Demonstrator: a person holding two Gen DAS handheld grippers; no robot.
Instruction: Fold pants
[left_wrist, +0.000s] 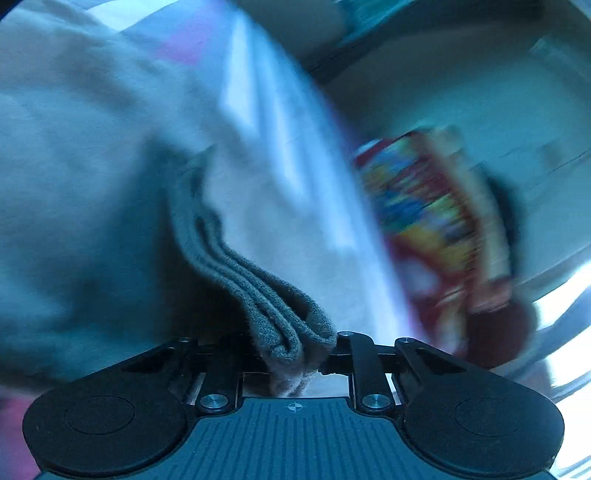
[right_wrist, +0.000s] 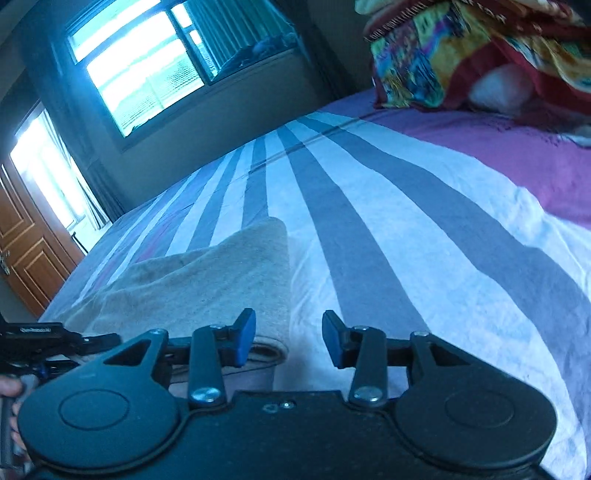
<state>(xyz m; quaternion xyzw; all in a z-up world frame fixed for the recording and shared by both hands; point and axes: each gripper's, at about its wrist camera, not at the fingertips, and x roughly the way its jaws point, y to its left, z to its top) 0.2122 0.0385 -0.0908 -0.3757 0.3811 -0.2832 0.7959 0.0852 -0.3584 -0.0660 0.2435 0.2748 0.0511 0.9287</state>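
Left gripper (left_wrist: 295, 363) is pinched tight on a bunched grey-beige hem of the pants (left_wrist: 85, 206), several layers stacked between the pads; the rest of the cloth hangs off to the left of that pinch, the view badly blurred. Right gripper (right_wrist: 289, 339) stands spread, nothing between its blue pads (right_wrist: 245, 341); the left pad sits just over the near edge of the pants, the right pad over bare striped bedsheet (right_wrist: 369, 229). Pants lie as a flat beige panel on the bedsheet, near side of the bed, well apart from the colourful blanket (right_wrist: 443, 55) at the far end. Step looks like mid-fold: 1 end gripped, second corner not yet taken. Next move likely needs the right gripper lowered onto the pants edge beside it, clamped, then both ends carried together over the panel, keeping the layers aligned.
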